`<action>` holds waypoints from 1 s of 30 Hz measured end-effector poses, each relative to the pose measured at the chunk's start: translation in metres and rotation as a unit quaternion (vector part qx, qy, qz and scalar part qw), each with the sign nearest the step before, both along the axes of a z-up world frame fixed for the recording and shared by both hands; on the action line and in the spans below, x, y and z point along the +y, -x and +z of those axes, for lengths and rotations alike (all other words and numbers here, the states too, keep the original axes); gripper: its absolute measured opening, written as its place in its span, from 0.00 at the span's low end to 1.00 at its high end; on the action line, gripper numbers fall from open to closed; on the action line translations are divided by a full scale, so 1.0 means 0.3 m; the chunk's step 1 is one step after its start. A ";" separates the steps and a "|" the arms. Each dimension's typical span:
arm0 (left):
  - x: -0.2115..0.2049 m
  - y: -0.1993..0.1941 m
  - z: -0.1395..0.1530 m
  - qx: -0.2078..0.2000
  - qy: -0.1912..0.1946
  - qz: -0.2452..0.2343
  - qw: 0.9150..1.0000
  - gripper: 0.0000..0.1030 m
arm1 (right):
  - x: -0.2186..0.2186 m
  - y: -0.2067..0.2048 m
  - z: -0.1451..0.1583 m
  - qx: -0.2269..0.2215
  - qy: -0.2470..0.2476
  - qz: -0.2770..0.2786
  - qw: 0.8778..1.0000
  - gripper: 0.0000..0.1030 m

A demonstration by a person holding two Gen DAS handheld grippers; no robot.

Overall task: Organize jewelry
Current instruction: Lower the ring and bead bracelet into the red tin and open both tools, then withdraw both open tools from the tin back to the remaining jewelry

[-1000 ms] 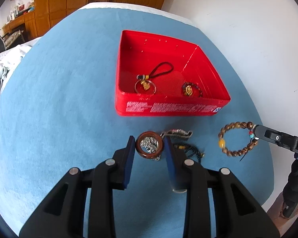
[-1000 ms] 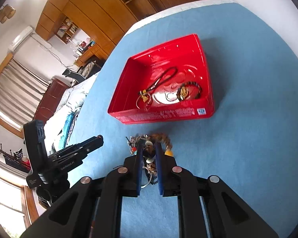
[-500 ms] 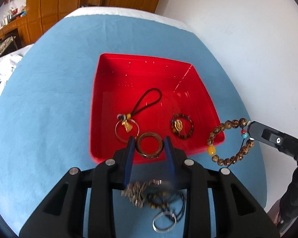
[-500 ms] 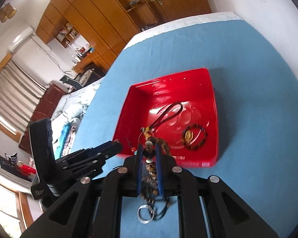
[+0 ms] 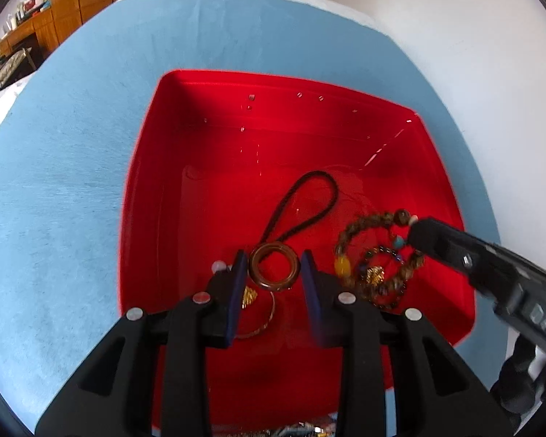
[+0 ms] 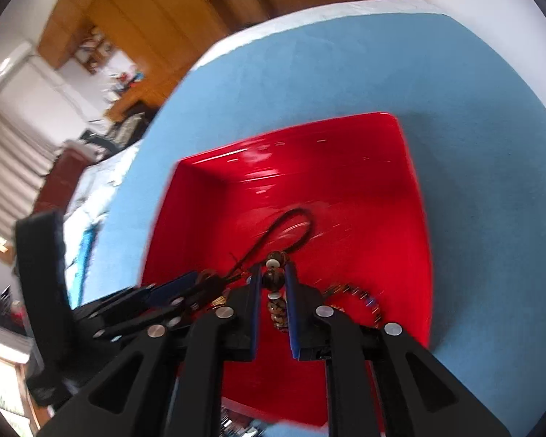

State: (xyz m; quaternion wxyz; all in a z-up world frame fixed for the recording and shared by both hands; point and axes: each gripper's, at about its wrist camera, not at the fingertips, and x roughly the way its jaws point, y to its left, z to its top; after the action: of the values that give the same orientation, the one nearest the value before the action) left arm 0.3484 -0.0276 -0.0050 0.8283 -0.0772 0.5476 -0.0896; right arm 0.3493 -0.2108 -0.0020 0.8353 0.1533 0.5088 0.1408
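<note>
Left wrist view: my left claw (image 5: 275,273), clamped on the brown ring (image 5: 274,267), has moved over the red tray (image 5: 153,189) (black cord loop (image 5: 302,204) below). Right wrist view: my right claw (image 6: 274,280) grips the bead bracelet (image 6: 276,291), now over the tray too

Both wrist cams look steeply down, close above the square red plastic tray (image 5: 142,196) (image 6: 415,196); they share it.

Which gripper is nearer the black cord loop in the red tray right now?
Left. The left gripper, holding the brown ring, sits right at the near end of the cord loop. The right gripper, holding the bead bracelet, is off to its right.
</note>
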 end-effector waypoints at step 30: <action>0.239 0.505 0.163 -0.111 -0.041 0.070 0.990 0.89 | -0.044 0.453 0.055 -0.064 0.087 -0.003 0.994 0.90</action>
State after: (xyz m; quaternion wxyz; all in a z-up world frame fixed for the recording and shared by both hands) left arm 0.1968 0.0441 0.0439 0.8908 -0.0709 0.4485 -0.0166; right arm 0.2135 -0.2240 0.0146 0.8770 0.0720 0.4639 0.1027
